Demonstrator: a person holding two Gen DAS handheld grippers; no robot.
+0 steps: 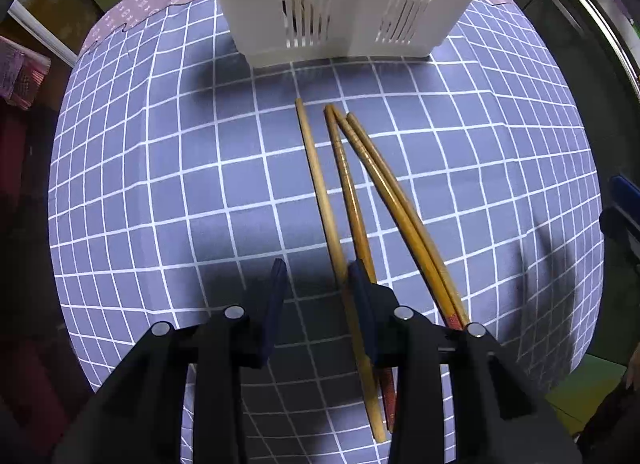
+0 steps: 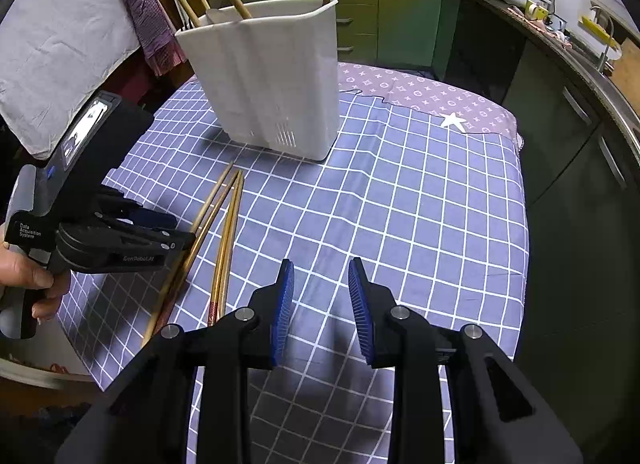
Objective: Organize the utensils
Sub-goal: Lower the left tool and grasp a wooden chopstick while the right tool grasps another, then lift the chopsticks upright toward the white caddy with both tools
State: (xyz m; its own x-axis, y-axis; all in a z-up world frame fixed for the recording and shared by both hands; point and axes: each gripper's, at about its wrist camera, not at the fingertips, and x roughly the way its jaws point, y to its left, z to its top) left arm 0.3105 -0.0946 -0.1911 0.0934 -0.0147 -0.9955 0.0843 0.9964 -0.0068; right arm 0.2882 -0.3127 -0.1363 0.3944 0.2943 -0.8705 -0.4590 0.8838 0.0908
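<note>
Several wooden chopsticks (image 1: 352, 192) lie side by side on the blue checked cloth, tips toward a white slotted utensil holder (image 1: 340, 4). My left gripper (image 1: 318, 268) is open just above their thick ends, the palest chopstick (image 1: 320, 188) passing between its fingers by the right one. In the right wrist view the chopsticks (image 2: 218, 220) lie left of centre, the left gripper's body (image 2: 100, 232) over them, and the holder (image 2: 272, 80) stands behind with several chopsticks upright inside. My right gripper (image 2: 320, 276) is open and empty over bare cloth.
The table is covered by the checked cloth (image 2: 420, 216) with a purple patterned cloth (image 2: 420, 92) at its far end. Green kitchen cabinets (image 2: 400, 20) and a counter with appliances run behind and to the right. A white towel (image 2: 60, 44) hangs at the left.
</note>
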